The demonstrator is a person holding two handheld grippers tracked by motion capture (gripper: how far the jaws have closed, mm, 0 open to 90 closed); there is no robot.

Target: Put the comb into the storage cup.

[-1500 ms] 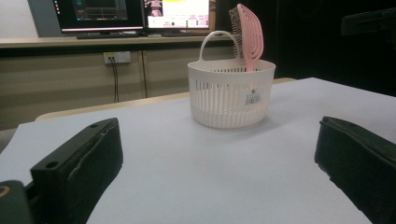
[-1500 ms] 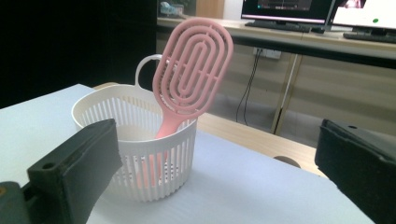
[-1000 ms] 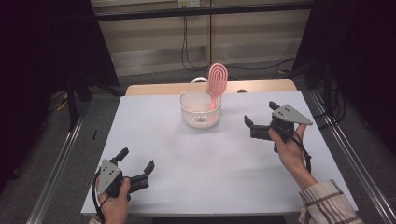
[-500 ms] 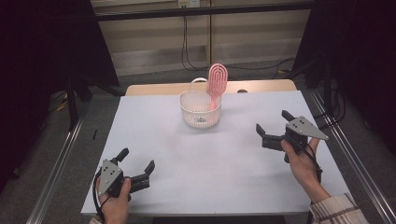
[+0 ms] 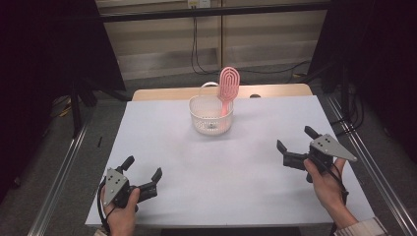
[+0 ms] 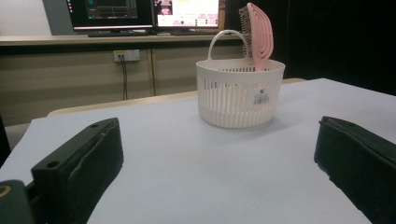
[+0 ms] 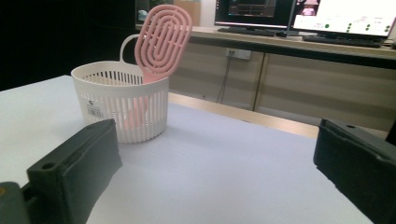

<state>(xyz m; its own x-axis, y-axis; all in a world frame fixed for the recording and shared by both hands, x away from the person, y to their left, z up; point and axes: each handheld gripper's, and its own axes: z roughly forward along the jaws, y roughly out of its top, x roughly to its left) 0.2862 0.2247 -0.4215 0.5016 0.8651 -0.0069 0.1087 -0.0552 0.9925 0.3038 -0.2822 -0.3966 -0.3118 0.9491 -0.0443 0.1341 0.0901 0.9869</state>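
In the high view, the white basket (image 5: 211, 115) is standing at the far centre of the table (image 5: 255, 196) with the pink hairbrush (image 5: 228, 88) leaning upright inside it, while the left tool (image 5: 142, 181) and right tool (image 5: 295, 147) are resting released at the near corners, well apart from it. In the left gripper view, the jaws are standing wide apart and empty, facing the basket (image 6: 239, 93). In the right gripper view, the jaws are likewise gaping empty, with the hairbrush (image 7: 162, 39) rising above the basket rim at far left.

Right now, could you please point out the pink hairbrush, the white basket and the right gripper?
pink hairbrush (image 5: 229, 82), high view, on its slotted head.
white basket (image 5: 211, 123), high view, on its front wall.
right gripper (image 5: 293, 144), high view, between its open jaws.
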